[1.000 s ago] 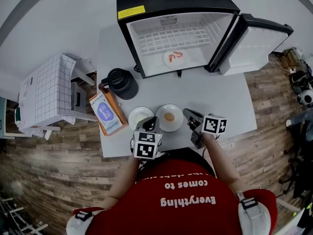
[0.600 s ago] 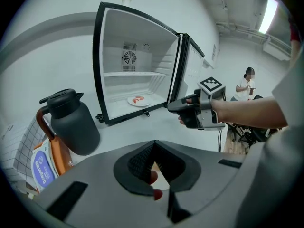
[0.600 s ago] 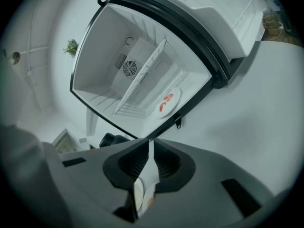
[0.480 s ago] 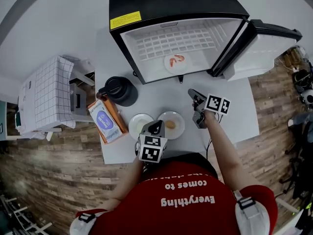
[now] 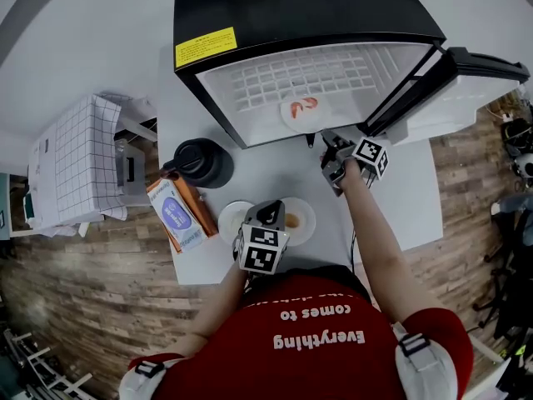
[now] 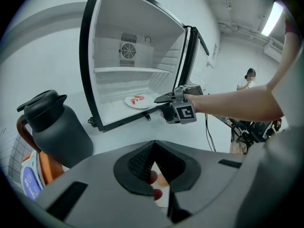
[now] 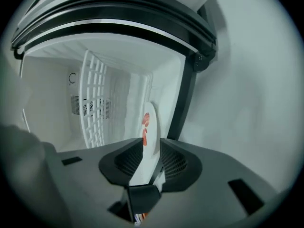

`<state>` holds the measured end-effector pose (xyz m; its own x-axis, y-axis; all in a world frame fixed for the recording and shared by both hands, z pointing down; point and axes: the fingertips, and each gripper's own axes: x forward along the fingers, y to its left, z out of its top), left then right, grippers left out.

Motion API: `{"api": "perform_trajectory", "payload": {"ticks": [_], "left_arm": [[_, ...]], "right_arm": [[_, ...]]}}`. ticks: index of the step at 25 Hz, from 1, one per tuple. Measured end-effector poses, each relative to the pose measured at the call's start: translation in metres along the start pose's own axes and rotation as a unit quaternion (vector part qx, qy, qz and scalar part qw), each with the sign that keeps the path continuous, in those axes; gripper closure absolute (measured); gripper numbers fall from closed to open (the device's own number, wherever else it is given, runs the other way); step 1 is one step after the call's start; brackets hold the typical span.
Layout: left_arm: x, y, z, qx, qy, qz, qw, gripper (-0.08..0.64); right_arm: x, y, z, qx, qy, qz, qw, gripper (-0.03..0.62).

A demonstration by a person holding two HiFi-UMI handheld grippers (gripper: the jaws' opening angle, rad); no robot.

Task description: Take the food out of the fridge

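Nearest, at the near edge of the counter, the left gripper hung above a white plate and a plate with a brown piece. Its jaws were pressed together at the tips, with nothing in them. Further on, at the far edge of the counter, the right gripper was at the open fridge. Its jaws had just been opening and stood apart. The rim of the plate of shrimps was lined up in the gap, not yet pinched. That plate lay on the fridge floor near the front, and I saw nothing on the wire shelf. I judged the task nearly done: only this plate remained to bring out.
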<state>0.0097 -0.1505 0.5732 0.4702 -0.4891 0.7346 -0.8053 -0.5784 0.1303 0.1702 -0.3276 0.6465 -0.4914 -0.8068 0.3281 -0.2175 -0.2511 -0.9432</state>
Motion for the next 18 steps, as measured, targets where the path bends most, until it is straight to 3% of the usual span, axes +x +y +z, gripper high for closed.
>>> {"api": "perform_trajectory", "payload": {"ticks": [12,15,18], "left_arm": [[0.012,0.012,-0.008,-0.017,0.014,0.001,0.9997,0.554],[0.012,0.011,-0.009,-0.020,0.016,0.002,0.9997,0.554],[0.013,0.012,-0.009,-0.020,0.017,0.003,0.9996,0.554]], "right_arm": [[0.032,-0.009,0.006,0.062,-0.013,-0.019,0.998,0.497],[0.031,-0.011,0.005,0.058,-0.013,-0.021,0.998,0.559],[0.030,-0.006,0.003,0.052,-0.009,0.007,0.999,0.569]]}}
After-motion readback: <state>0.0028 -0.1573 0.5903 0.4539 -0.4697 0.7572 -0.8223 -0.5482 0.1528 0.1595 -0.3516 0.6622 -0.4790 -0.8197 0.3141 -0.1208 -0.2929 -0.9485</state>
